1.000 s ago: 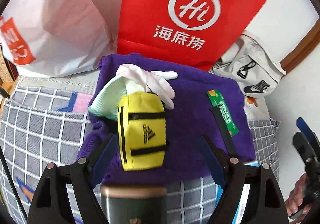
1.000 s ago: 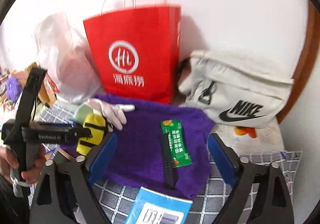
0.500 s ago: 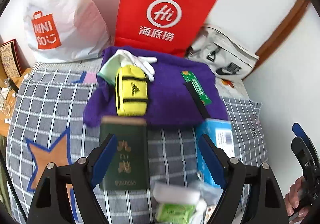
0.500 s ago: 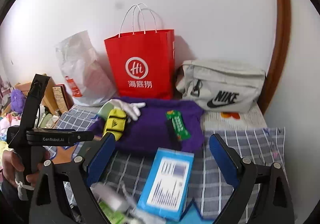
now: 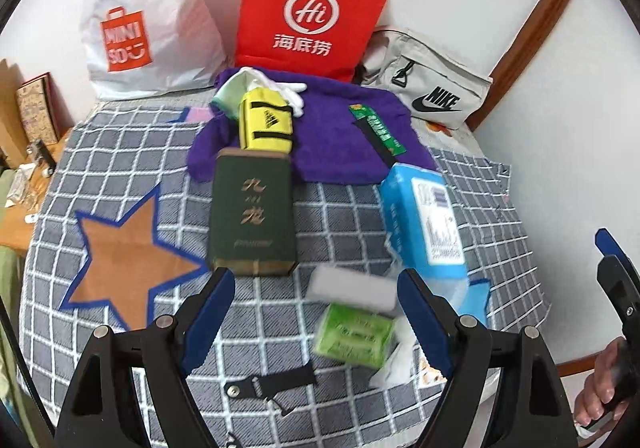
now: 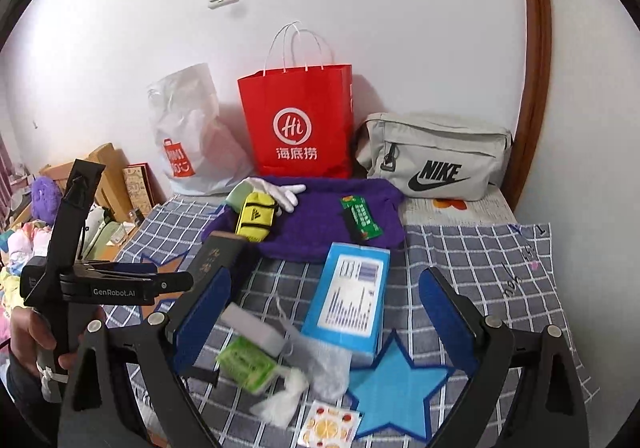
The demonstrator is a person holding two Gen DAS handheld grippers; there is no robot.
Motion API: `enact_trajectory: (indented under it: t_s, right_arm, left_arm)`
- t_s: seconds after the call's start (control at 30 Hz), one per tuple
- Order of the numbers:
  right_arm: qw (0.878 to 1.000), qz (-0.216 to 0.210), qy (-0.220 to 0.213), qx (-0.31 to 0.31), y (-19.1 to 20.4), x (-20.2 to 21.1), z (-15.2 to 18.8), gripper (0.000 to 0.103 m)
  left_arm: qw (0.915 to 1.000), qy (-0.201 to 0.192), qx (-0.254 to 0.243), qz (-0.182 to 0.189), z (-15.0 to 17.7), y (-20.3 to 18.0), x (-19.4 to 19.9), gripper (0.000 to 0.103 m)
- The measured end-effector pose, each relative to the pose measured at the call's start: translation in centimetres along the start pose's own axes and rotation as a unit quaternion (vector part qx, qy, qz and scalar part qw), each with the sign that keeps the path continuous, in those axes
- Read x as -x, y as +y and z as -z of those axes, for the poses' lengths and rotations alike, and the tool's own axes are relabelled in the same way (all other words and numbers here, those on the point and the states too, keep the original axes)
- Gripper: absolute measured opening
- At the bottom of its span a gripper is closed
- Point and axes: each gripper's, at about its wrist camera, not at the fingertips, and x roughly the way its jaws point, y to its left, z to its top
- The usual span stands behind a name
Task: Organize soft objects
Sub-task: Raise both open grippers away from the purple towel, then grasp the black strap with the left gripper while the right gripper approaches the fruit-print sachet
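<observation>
A purple towel [image 5: 340, 136] [image 6: 316, 224] lies at the back of the checked blanket. On it sit a yellow Adidas pouch [image 5: 266, 124] [image 6: 256, 218], a white glove [image 5: 294, 94] [image 6: 286, 194], a pale green cloth [image 5: 228, 90] and a green snack bar [image 5: 376, 128] [image 6: 360, 218]. My left gripper [image 5: 312, 312] is open and empty, well in front of the towel. My right gripper [image 6: 324, 312] is open and empty, above the near clutter.
A dark green box [image 5: 252, 212], a blue box [image 5: 424, 220] [image 6: 352, 300], a grey block [image 5: 352, 290] and a green packet [image 5: 354, 336] [image 6: 246, 364] lie on the blanket [image 5: 100, 168]. A red paper bag [image 5: 308, 4], a white Miniso bag [image 5: 144, 16] and a grey Nike bag [image 5: 432, 92] stand at the wall.
Both grippers have pulled back and up from the purple towel, so more of the blanket and the near boxes now show. The objects on the towel have not moved.
</observation>
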Motion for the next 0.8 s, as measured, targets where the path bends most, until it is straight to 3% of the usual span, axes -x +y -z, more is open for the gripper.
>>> enact_trajectory:
  t_s: [0.23, 0.53, 0.7, 0.8]
  right_arm:
    - [0.999, -0.004, 0.036, -0.004, -0.3, -1.1, 3.9, 0.098]
    - [0.996, -0.022, 0.087, -0.009, -1.6, -4.7, 9.0, 0.098]
    - [0.992, -0.019, 0.121, -0.024, -2.5, -6.0, 10.9, 0.098]
    - [0.991, -0.015, 0.13, -0.026, -2.7, -6.2, 11.4, 0.098]
  left_arm:
    - [0.9996, 0.025, 0.012, 0.01, 3.4, 2.0, -1.6, 0.083]
    - [0.9986, 0.046, -0.017, -0.019, 7.2, 4.1, -5.1, 0.083]
    - [0.9978, 0.062, -0.015, 0.019, 7.9, 4.7, -8.2, 0.081]
    - [0.9967, 0.057, -0.056, 0.016, 8.6, 3.9, -8.1, 0.081]
